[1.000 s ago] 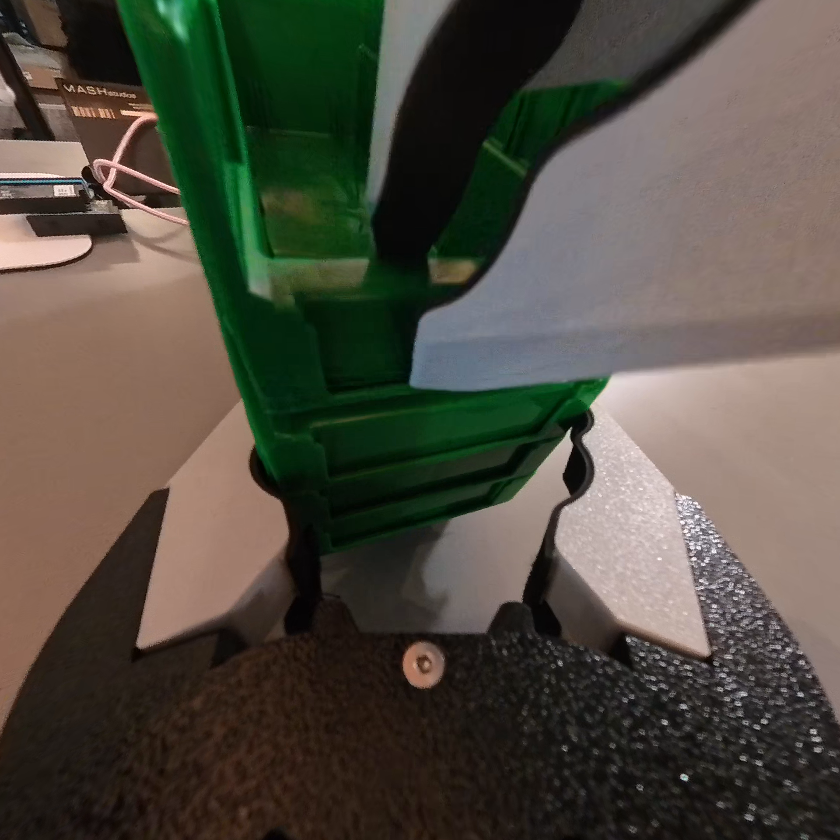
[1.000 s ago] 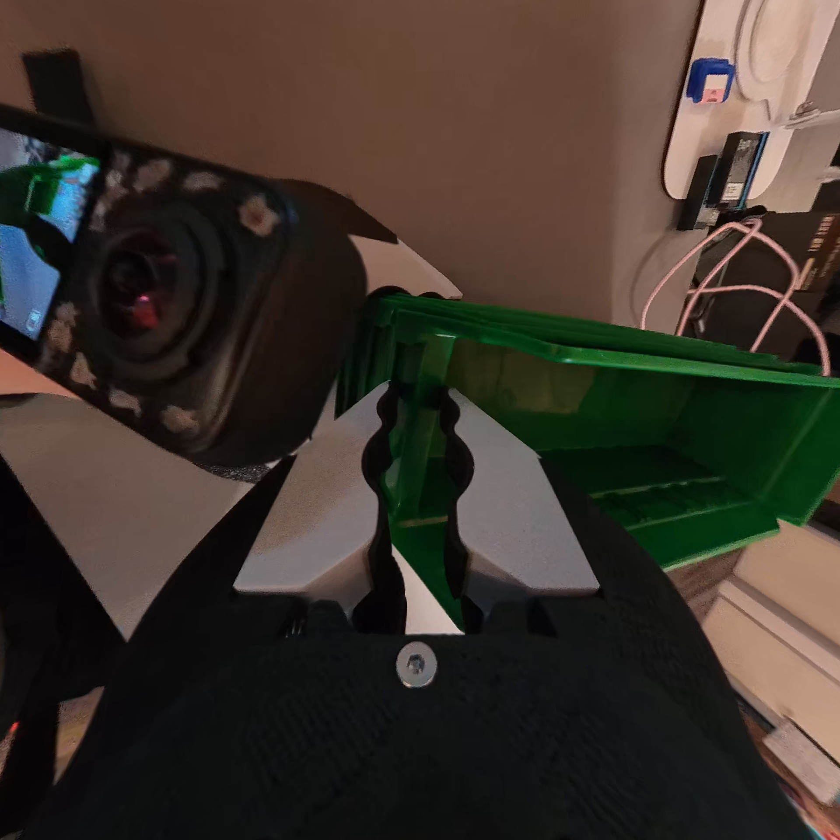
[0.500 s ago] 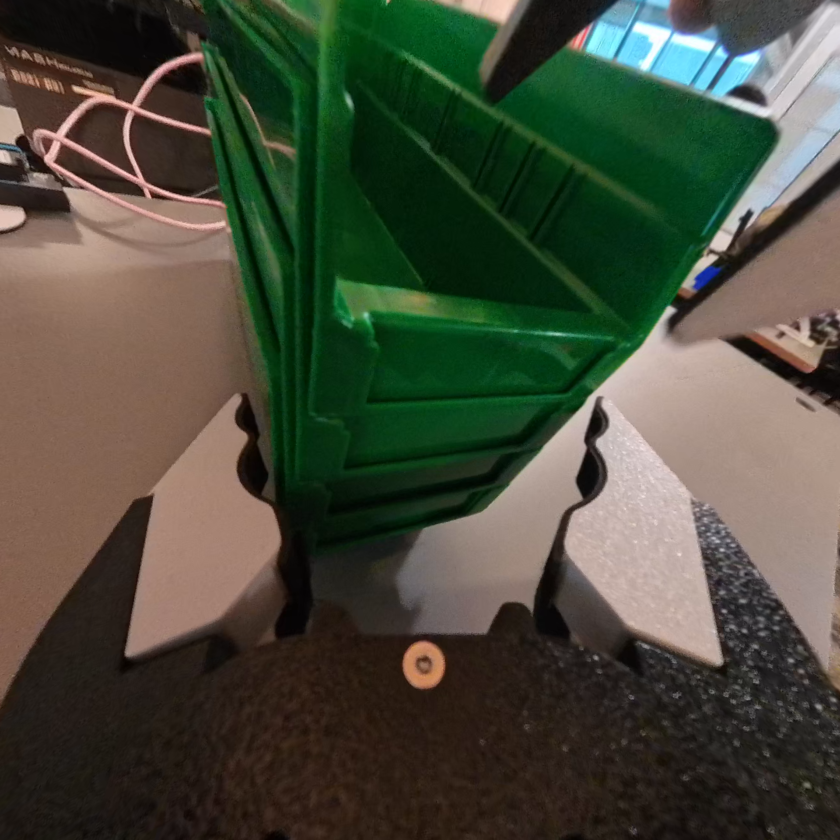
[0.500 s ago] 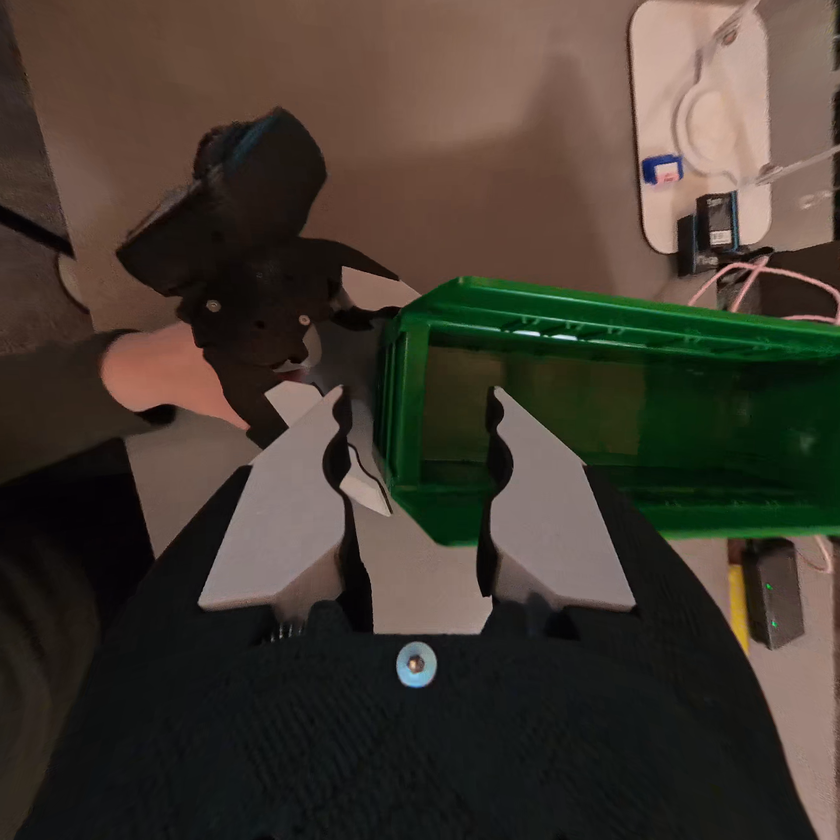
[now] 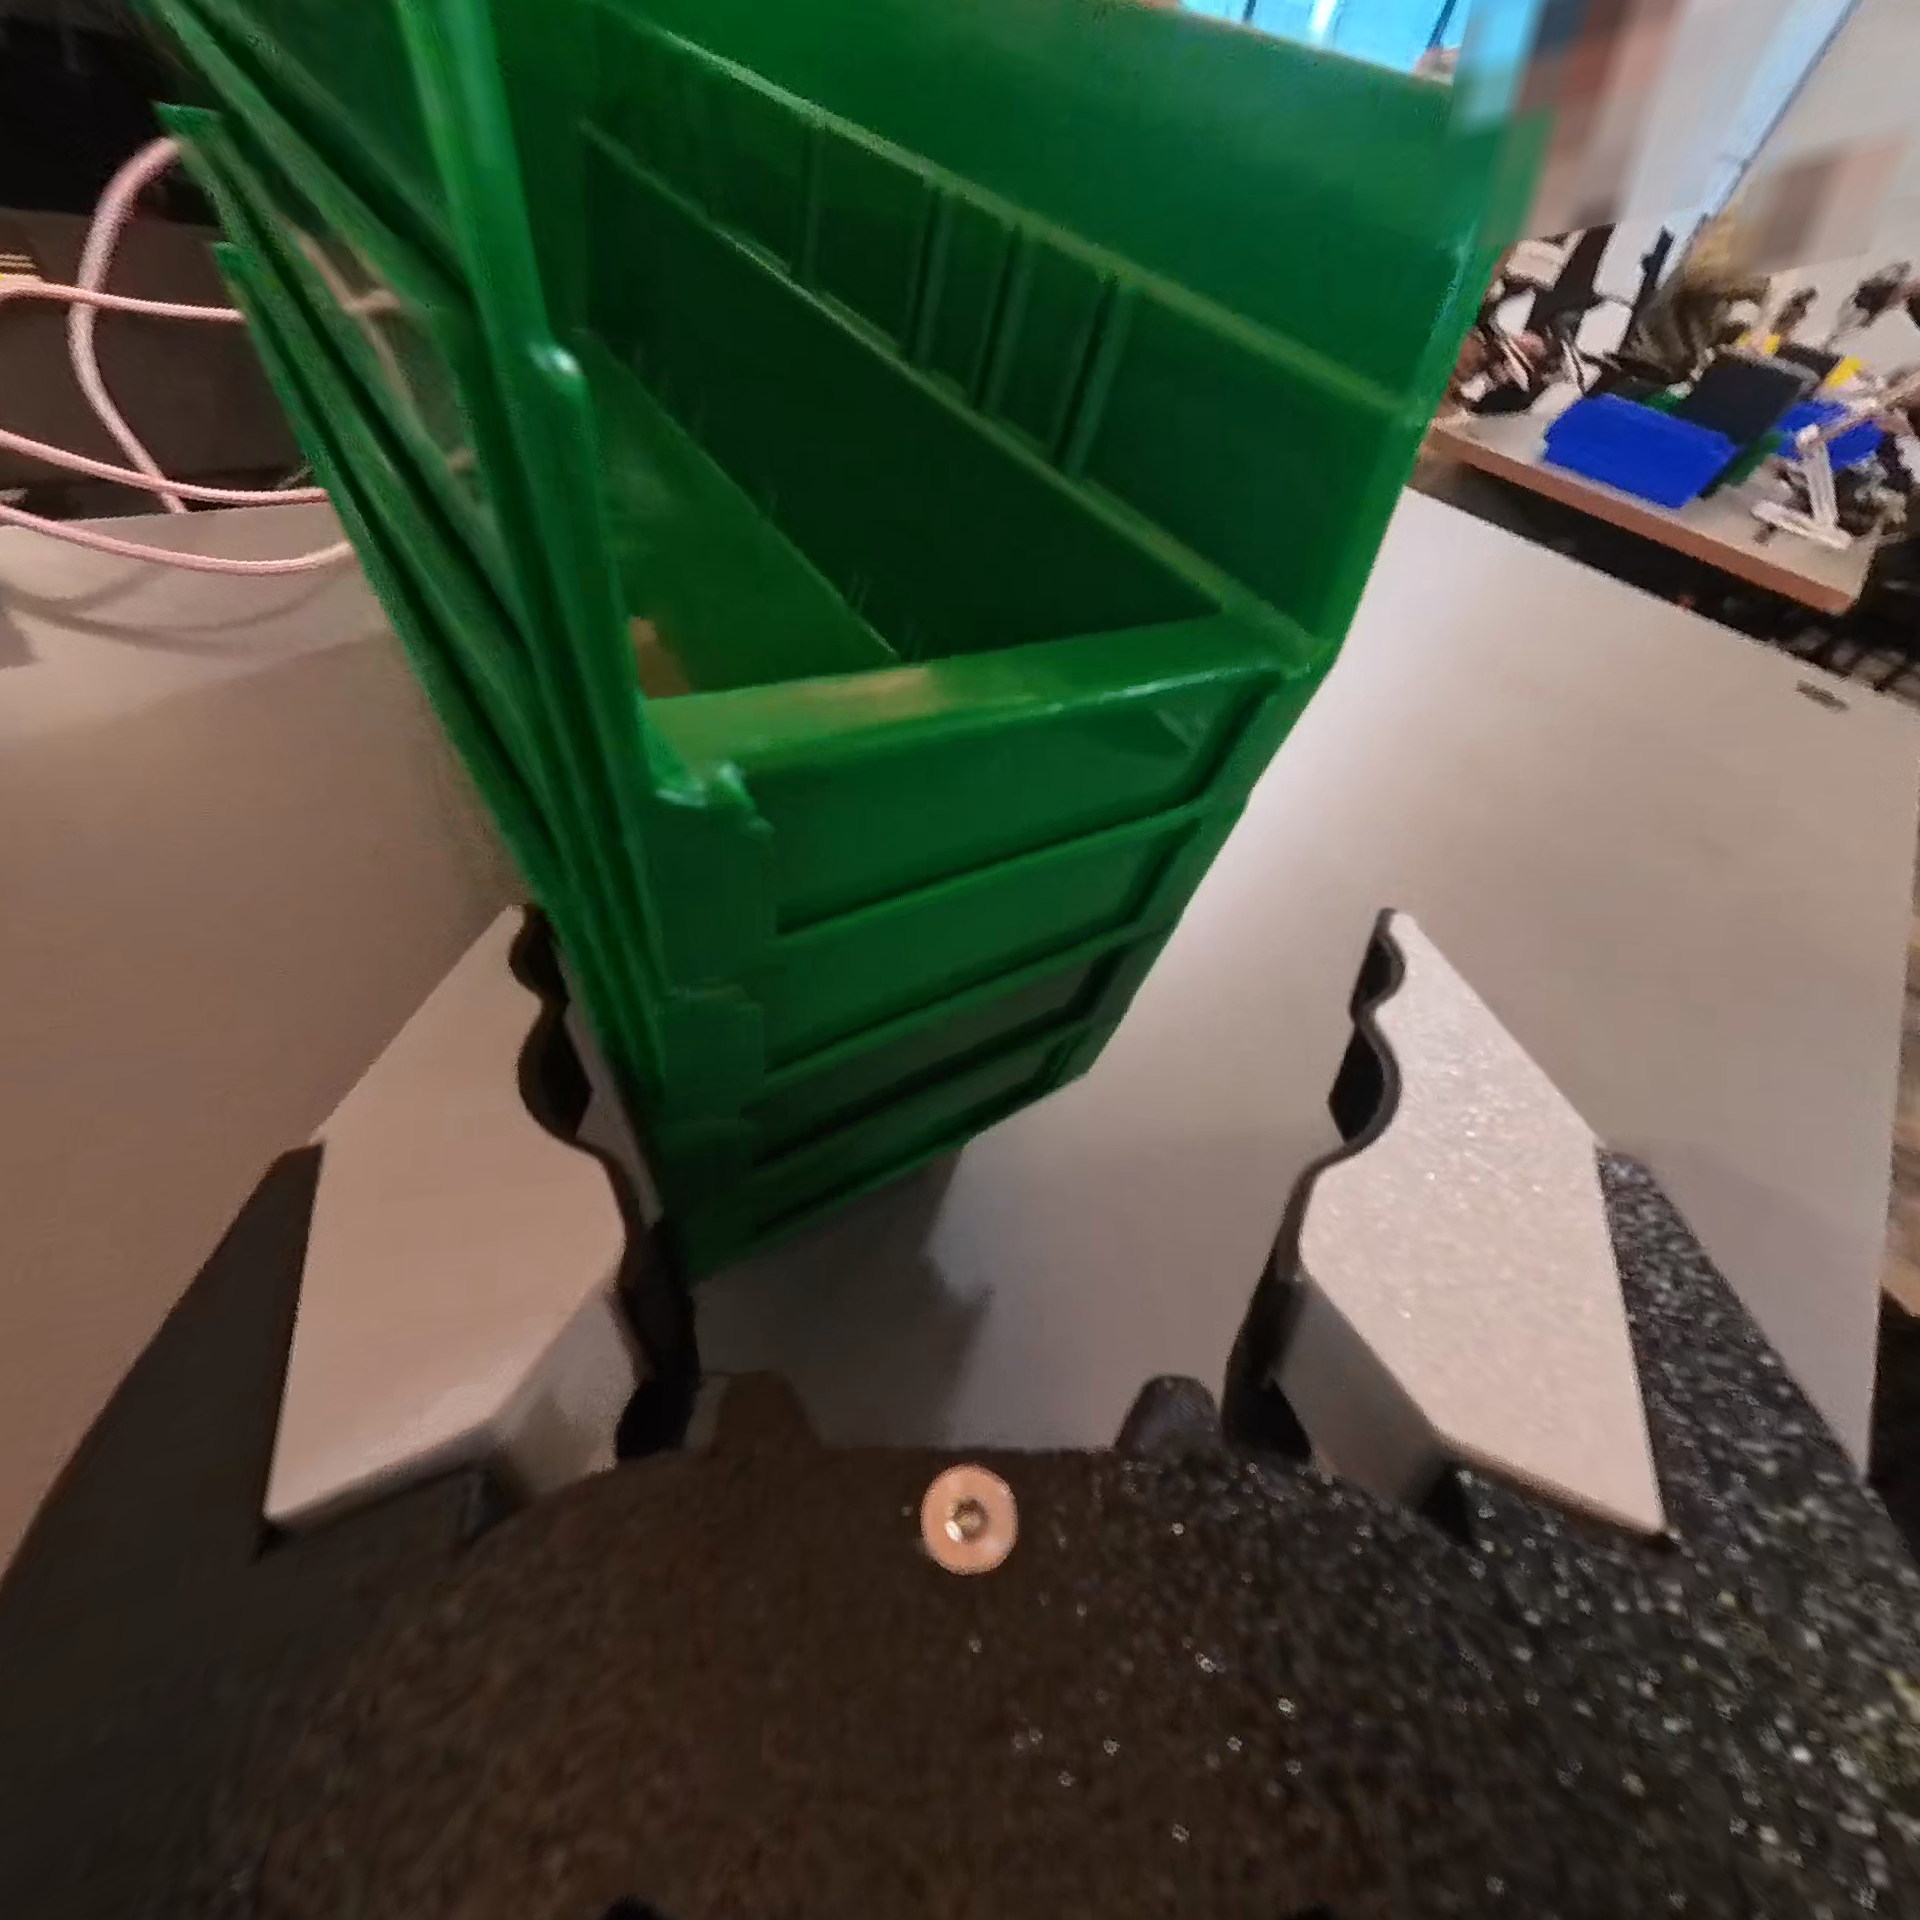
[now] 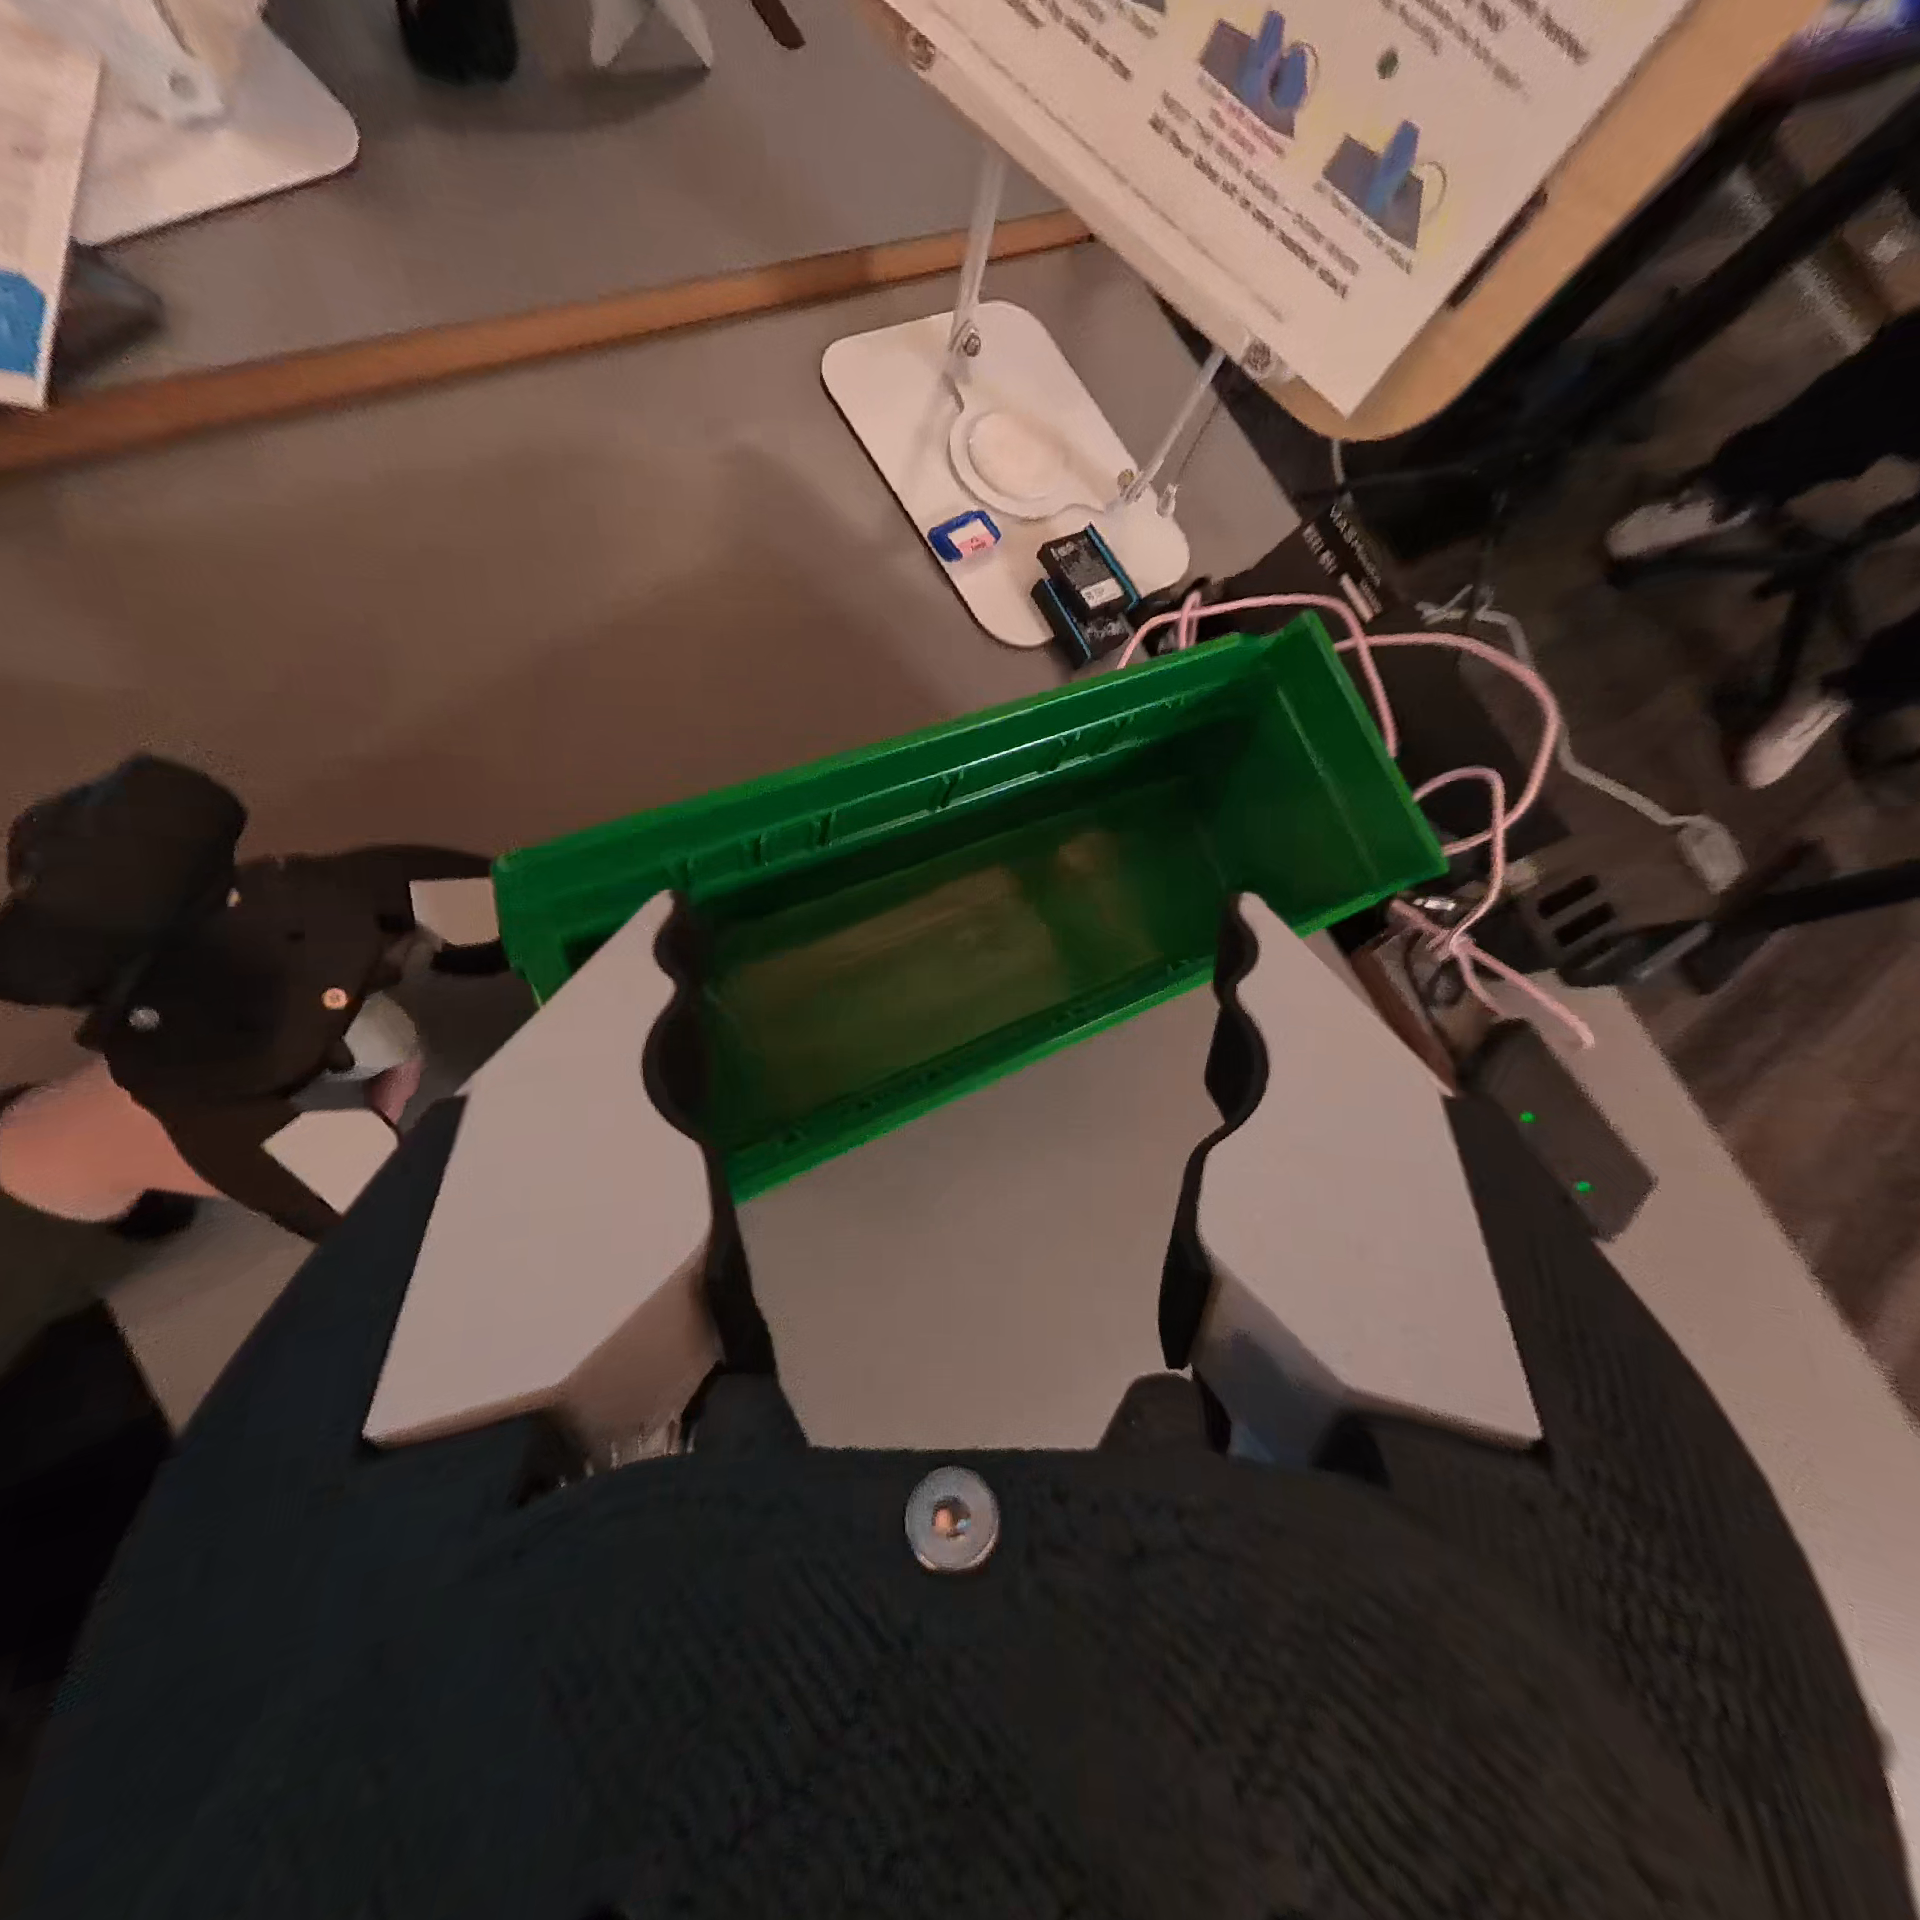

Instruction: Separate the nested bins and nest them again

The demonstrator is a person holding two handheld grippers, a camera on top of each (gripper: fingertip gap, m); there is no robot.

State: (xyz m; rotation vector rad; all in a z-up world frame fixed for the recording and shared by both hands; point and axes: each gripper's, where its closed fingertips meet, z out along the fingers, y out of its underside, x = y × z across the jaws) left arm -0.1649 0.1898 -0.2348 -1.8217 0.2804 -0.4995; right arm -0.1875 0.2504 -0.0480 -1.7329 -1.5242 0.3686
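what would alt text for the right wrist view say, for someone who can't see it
Seen from above, the open right gripper hovers over a stack of green bins lying on a grey table, holding nothing. At left, a hand holds the left gripper at the stack's end. Behind are a white stand and pink cables.

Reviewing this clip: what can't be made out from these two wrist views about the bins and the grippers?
- Bin count: in the left wrist view the green bins show stacked front lips, but the top edge cuts them off.
- Left gripper: whether its left-hand finger touches the stack; blur there.
- Stack's near corner: hidden behind the right gripper fingers in the right wrist view.
- Pink cable ends: lost in clutter.
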